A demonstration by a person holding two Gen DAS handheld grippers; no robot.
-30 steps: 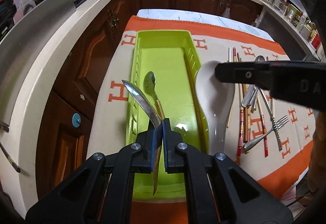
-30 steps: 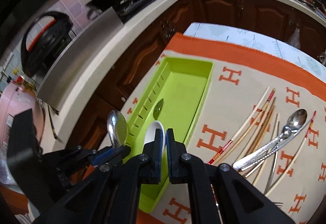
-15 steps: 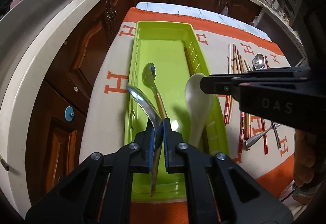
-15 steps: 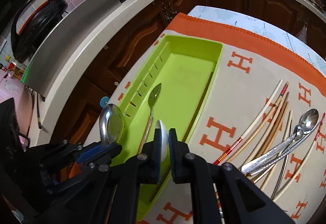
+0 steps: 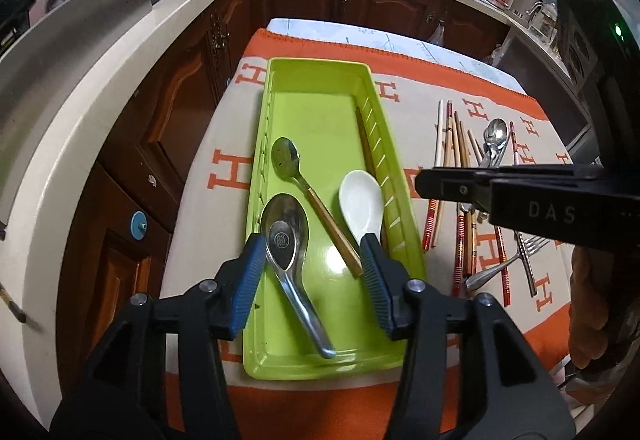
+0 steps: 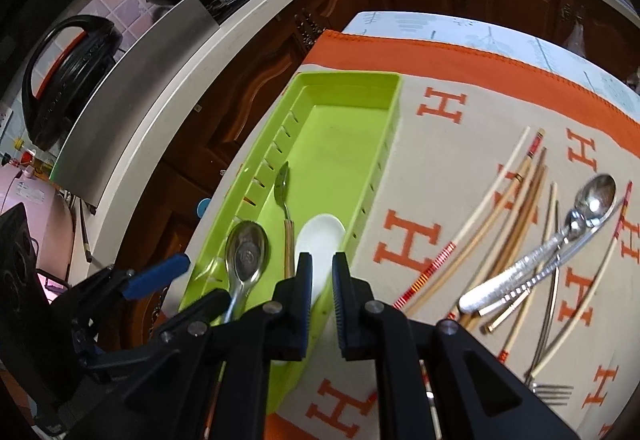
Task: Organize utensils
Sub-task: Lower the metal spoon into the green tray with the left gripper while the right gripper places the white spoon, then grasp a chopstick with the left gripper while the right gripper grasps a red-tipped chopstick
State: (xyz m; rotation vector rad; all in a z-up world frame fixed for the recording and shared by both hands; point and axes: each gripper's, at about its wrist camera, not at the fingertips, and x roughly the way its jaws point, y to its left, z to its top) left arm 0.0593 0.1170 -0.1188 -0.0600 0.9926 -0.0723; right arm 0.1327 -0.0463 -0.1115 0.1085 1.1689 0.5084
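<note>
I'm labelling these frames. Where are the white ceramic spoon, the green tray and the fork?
white ceramic spoon (image 5: pixel 361 201), left wrist view, on its bowl.
green tray (image 5: pixel 320 65), left wrist view, on its far rim.
fork (image 5: pixel 525 261), left wrist view, on its neck below the tines.

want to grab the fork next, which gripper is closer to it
Right. The right gripper sits at the green tray's right wall, on the side where the fork lies on the cloth. The left gripper is over the tray's left half, farther away.
</note>
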